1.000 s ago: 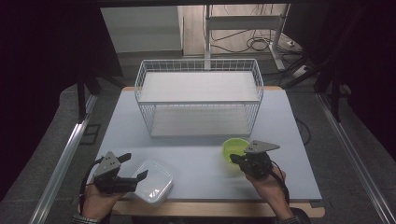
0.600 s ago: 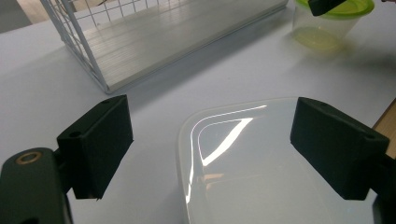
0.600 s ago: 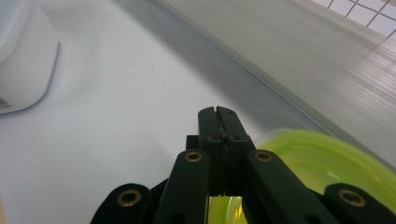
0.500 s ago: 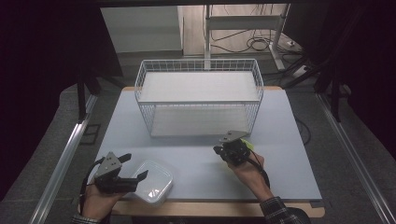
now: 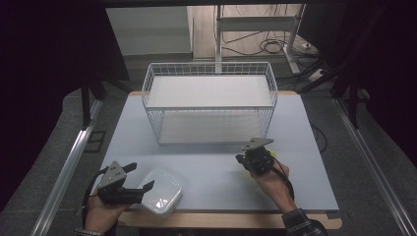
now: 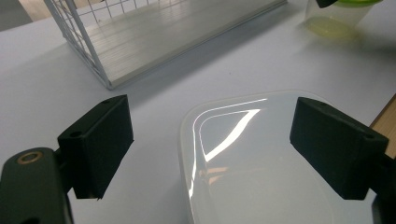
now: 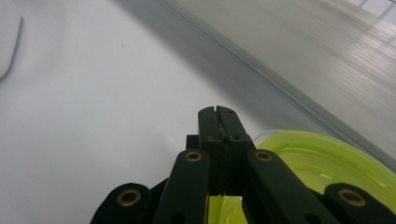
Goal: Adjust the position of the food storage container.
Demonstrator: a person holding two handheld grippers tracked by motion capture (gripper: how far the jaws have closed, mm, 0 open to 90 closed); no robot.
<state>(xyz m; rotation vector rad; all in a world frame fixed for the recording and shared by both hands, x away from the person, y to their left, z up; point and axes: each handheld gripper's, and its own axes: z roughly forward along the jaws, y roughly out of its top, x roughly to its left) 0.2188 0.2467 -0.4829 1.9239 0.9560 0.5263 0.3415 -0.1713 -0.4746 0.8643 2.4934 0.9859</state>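
Right gripper (image 5: 244, 158) clamped on cup rim; left gripper (image 6: 210, 154) poised over lid

The green cup (image 7: 322, 158) stands on the bench (image 5: 206, 167) before the wire basket (image 5: 209, 105), its rim pinched between closed fingers. Left fingers are spread astride the clear lid (image 6: 252, 158). Risk: the thin rim grip may let the cup tilt or slip.

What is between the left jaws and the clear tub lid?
Nothing visible. The left gripper is open, one jaw on each side of the clear lid, with just bare table around it. The wire basket stands farther back.
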